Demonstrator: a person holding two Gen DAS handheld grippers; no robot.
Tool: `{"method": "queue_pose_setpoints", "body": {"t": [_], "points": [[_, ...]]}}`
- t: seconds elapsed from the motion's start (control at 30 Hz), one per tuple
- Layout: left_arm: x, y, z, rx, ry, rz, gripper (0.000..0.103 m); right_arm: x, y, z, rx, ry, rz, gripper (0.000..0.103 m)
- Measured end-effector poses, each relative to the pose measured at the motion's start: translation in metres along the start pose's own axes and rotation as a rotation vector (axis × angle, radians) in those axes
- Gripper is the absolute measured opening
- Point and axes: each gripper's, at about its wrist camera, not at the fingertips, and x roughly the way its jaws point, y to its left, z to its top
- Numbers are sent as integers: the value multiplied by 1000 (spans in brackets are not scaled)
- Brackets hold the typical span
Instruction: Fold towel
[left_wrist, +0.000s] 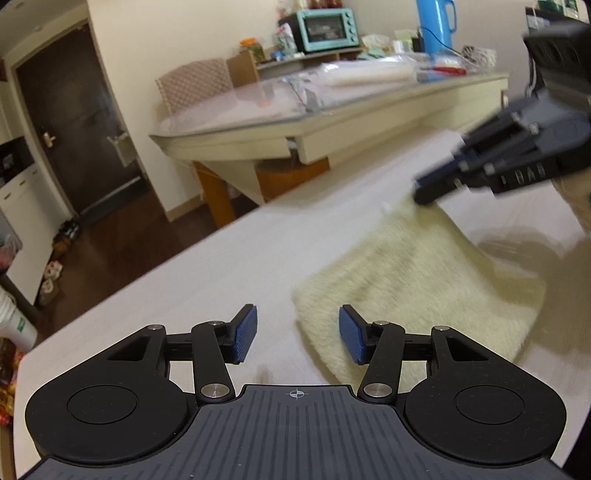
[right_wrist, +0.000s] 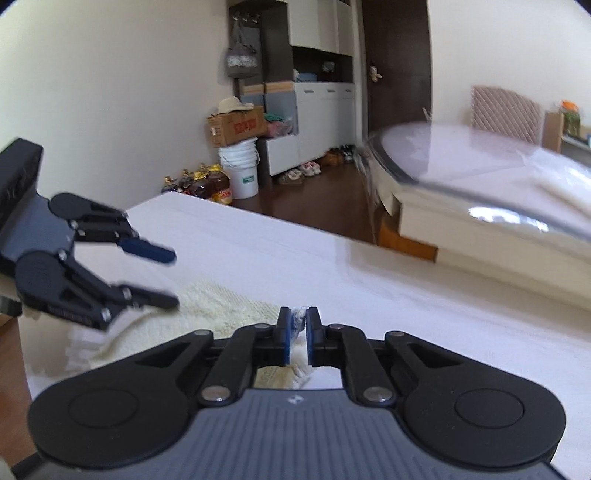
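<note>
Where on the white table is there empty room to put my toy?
The white table lies bare left of the cream towel, out to its edge by the dark floor. In the right wrist view, it is also bare right of the towel. It is crowded around the towel, where the right gripper pinches a corner and the open left gripper hovers.

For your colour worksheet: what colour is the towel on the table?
Pale cream-yellow towel, clearest in the left wrist view.

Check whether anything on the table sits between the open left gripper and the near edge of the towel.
Nothing visible does. The left gripper hangs open just above the towel, whose near edge already lies under its right finger, with only bare table around. The right gripper is shut on the towel's far corner, well clear.
</note>
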Motion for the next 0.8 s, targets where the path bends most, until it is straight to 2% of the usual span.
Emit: {"method": "queue_pose_setpoints", "body": {"t": [0.23, 0.5, 0.63, 0.8], "points": [[17, 5, -4, -10, 26, 28, 56, 11, -1, -7, -9, 42, -35, 13], [10, 17, 1, -96, -13, 24, 56, -12, 17, -2, -45, -25, -38, 20], [20, 20, 4, -95, -8, 37, 55, -17, 42, -7, -84, -15, 23, 20], [29, 18, 3, -71, 4, 55, 55, -9, 56, -23, -94, 37, 36, 20]]}}
